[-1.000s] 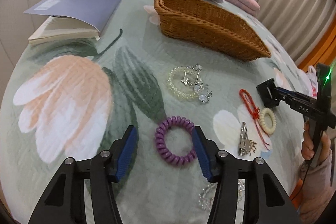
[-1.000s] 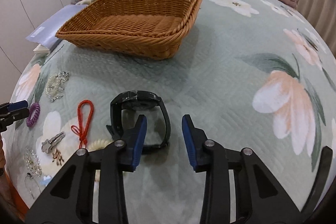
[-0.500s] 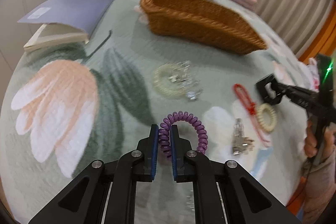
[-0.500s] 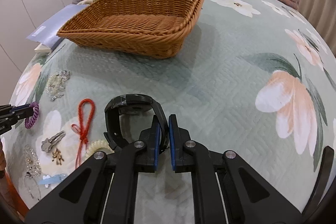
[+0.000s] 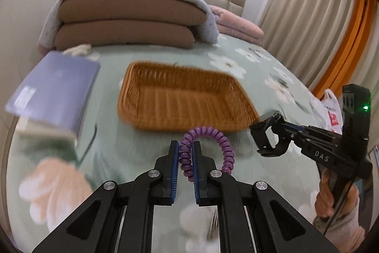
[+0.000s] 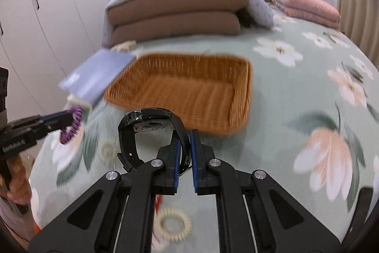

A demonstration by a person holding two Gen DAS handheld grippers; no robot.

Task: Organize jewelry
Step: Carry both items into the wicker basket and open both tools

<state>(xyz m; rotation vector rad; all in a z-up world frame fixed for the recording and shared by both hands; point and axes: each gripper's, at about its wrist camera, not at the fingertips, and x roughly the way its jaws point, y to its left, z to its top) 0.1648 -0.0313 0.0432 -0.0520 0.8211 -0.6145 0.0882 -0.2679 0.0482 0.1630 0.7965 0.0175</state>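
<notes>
My left gripper [image 5: 184, 148] is shut on a purple spiral hair tie [image 5: 220, 139], which loops off to the right of the blue pads, lifted above the bedspread. My right gripper [image 6: 186, 138] is shut on the strap of a black wristwatch [image 6: 146, 120], also lifted; the watch face sticks out to the left. Ahead of both lies an empty wicker basket [image 5: 184, 98] [image 6: 189, 91]. In the left wrist view the right gripper [image 5: 281, 129] with the watch [image 5: 267, 132] shows at right. In the right wrist view the left gripper [image 6: 68, 119] with the hair tie [image 6: 71, 127] shows at left.
A blue book [image 5: 54, 94] lies left of the basket. Folded brown cushions under a quilt [image 5: 128, 23] and a pink blanket [image 6: 305, 6] sit behind it. A cream spiral hair tie [image 6: 174, 227] and a red cord [image 6: 158, 202] lie on the floral bedspread [image 6: 296, 110] below my right gripper.
Both grippers shut, the left on the purple hair tie and the right on the watch strap. Both then rose off the bedspread, carrying them toward the basket.
</notes>
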